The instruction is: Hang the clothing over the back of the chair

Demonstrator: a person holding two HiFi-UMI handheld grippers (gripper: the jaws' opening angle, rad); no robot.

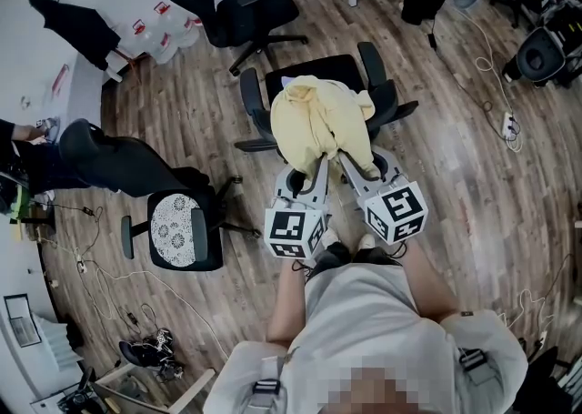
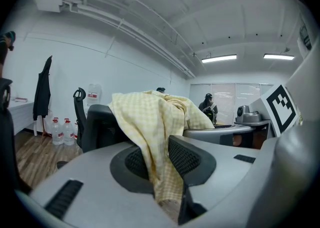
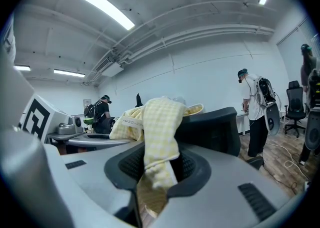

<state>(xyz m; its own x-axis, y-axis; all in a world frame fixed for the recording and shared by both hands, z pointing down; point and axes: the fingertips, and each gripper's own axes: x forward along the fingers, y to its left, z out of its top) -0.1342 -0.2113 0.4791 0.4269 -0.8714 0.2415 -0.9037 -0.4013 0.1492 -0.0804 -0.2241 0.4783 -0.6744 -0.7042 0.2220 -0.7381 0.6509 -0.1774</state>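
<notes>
Almost nothing is reading clearly here. A white tag (image 3: 132, 121) sewn on the yellow checked garment (image 3: 160, 117) is carrying a line of dark letters, too small and blurred to spell out. The left marker cube (image 1: 296, 230) and the right marker cube (image 1: 397, 210) are showing only black-and-white square patterns, with no letters or numbers. The water bottles (image 1: 168, 35) by the wall are wearing red labels, and their print is coming out illegible.
</notes>
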